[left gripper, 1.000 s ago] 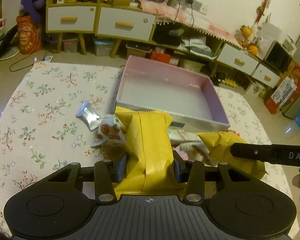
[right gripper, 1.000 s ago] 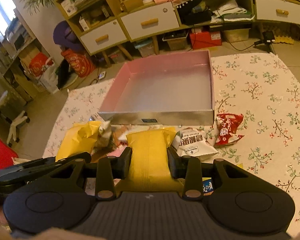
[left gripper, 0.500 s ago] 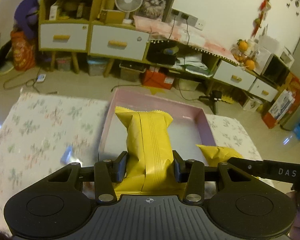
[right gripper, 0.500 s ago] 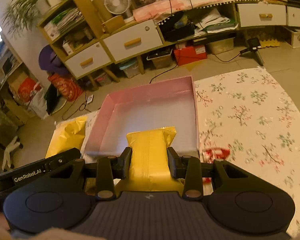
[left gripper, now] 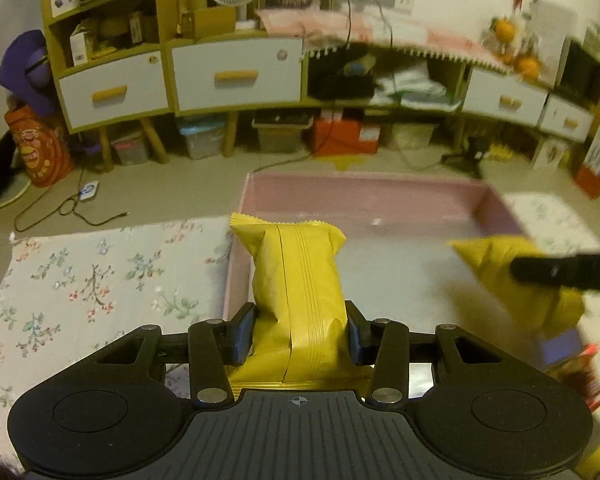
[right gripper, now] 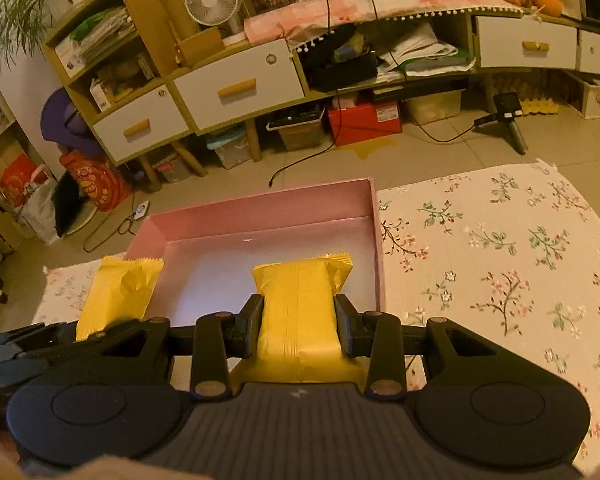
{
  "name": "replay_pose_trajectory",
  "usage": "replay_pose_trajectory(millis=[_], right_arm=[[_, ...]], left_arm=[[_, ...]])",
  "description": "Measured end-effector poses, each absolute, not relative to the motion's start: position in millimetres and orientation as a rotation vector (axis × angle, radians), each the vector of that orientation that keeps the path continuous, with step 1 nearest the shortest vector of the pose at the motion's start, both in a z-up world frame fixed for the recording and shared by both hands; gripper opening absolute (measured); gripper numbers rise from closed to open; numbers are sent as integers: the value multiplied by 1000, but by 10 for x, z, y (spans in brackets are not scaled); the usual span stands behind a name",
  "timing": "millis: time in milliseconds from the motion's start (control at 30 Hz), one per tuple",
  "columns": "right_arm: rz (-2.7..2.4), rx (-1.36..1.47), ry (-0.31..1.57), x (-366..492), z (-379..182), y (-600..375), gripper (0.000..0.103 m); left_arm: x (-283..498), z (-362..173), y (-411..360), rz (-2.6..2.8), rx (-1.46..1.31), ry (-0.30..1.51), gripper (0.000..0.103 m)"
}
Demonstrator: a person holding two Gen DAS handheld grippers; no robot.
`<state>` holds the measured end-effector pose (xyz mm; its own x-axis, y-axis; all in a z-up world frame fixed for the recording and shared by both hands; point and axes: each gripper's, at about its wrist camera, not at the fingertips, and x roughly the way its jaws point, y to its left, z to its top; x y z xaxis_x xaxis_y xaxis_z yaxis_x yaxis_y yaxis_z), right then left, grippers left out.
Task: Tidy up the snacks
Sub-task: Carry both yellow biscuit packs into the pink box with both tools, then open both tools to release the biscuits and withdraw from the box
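Two grippers gripping | L gripper (left gripper: 300,334) pinching yellow snack bag (left gripper: 298,280), hanging over pink box (left gripper: 364,200) L edge | R gripper (right gripper: 299,326) clamping 2nd yellow bag (right gripper: 300,304) over box floor, R side | box sitting on floral cloth (right gripper: 500,248)

Two yellow snack packets, crimped ends, both lifted off the table. One packet (left gripper: 300,292) sits over the near left edge of the pink box (left gripper: 364,200), seam side up. Other packet (right gripper: 300,312) hangs over the box's right side. Box interior bare, pale floor.
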<state>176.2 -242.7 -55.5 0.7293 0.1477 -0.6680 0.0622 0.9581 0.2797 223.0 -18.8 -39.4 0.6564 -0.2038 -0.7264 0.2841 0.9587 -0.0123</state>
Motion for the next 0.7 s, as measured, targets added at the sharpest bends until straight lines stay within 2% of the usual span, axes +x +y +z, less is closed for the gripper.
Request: replay_pose_trajectory(millis=[533, 567, 600, 667, 700], right_arm=[[38, 188, 751, 1681, -516, -2293, 37], [38, 192, 750, 1671, -505, -2299, 39], [40, 195, 749, 1662, -493, -2304, 46], [34, 193, 741, 1630, -452, -2303, 59], [30, 189, 737, 1617, -435, -2306, 66]], left_arm=[[1999, -505, -237, -250, 164, 858, 43], [1979, -505, -240, -250, 167, 848, 44], [1968, -498, -236, -243, 164, 838, 48], [1945, -453, -216, -232, 145, 812, 48], [1934, -416, -207, -229, 135, 804, 54]])
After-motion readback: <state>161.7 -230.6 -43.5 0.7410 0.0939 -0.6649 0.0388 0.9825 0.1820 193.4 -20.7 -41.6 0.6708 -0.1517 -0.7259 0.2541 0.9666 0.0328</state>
